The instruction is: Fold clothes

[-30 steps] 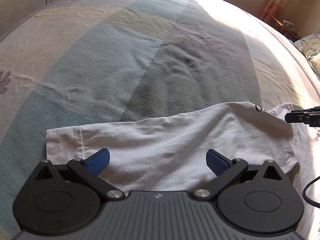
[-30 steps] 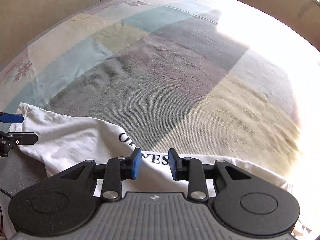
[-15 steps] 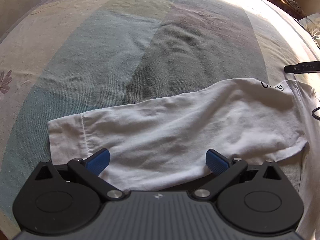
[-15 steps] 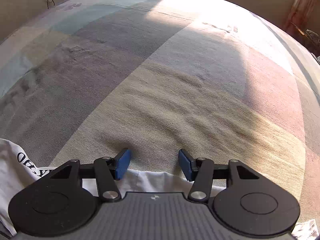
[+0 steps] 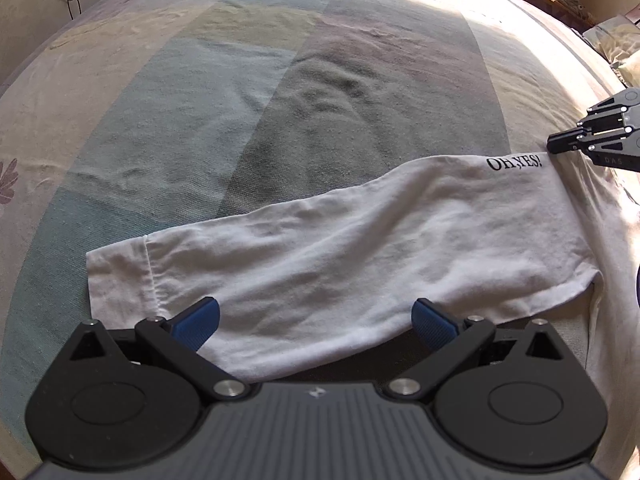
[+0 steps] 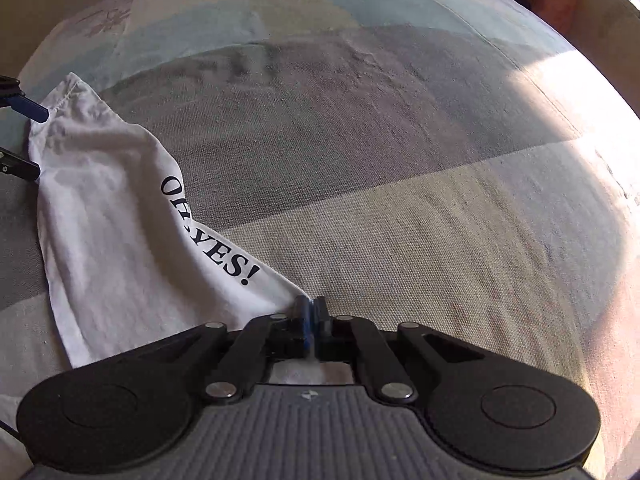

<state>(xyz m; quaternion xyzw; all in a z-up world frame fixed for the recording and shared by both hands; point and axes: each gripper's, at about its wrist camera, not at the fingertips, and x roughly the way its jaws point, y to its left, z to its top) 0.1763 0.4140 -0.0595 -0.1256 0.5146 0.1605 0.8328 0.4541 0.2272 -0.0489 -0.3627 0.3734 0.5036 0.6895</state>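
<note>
Right gripper (image 6: 309,308) has just been closing and now sits pinched tight on cloth, angled steeply down, while the left gripper (image 5: 316,320) hangs beside it, blue fingers (image 5: 198,322) spread wide, gripping nothing.

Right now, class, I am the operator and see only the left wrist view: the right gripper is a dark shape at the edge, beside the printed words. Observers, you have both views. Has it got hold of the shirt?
Observer: Yes. The right gripper has just been closing its jaws; they are shut on the edge of the shirt, just past the printed words.
Operator: What lies ahead of it?
Observer: Only bedspread, with a sunlit patch at the right.
Operator: Any cloth behind the jaws?
Observer: A little white cloth shows between the gripper's arms.
</note>
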